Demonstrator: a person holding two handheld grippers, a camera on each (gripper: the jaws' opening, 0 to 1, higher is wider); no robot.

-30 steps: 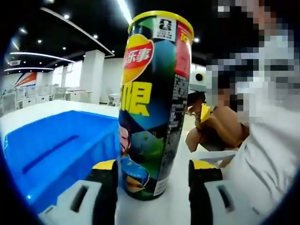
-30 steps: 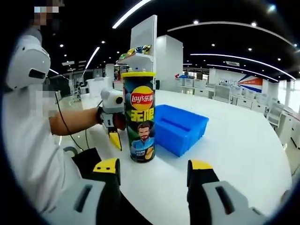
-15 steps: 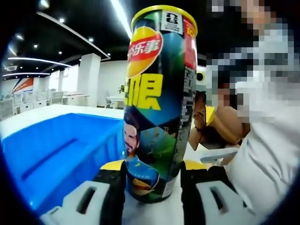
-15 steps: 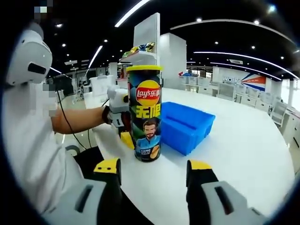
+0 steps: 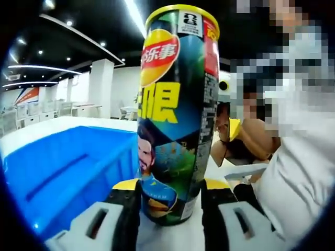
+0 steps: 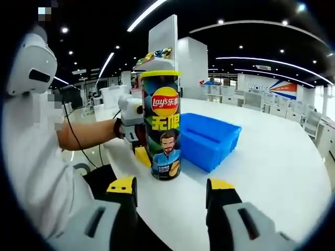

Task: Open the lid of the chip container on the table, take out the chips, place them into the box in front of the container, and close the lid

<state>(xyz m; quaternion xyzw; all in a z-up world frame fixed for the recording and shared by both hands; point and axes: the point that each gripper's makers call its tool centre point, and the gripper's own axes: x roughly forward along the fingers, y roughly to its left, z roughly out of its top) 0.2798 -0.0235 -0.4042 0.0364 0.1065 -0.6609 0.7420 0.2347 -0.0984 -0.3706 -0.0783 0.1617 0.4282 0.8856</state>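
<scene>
Setting: white desk (image 6: 272, 172) in a bright open hall.
Chip container (image 5: 175, 115): upright, lid on, beside blue box (image 6: 208, 140).
Left gripper (image 5: 170, 194): jaws clamped on its base.
Right gripper (image 6: 171, 189): jaws apart, short of it.
Risk: low grip, tall container; prying the lid may tip it.

Green-and-blue chip container (image 6: 165, 127) with yellow lid, red-yellow logo, blue box (image 6: 208, 140), white table (image 6: 272, 167)

Open-plan office or showroom hall: dark ceiling with strip lights (image 6: 261, 58), white pillars (image 6: 189, 68), rows of white desks (image 6: 251, 99).
</scene>
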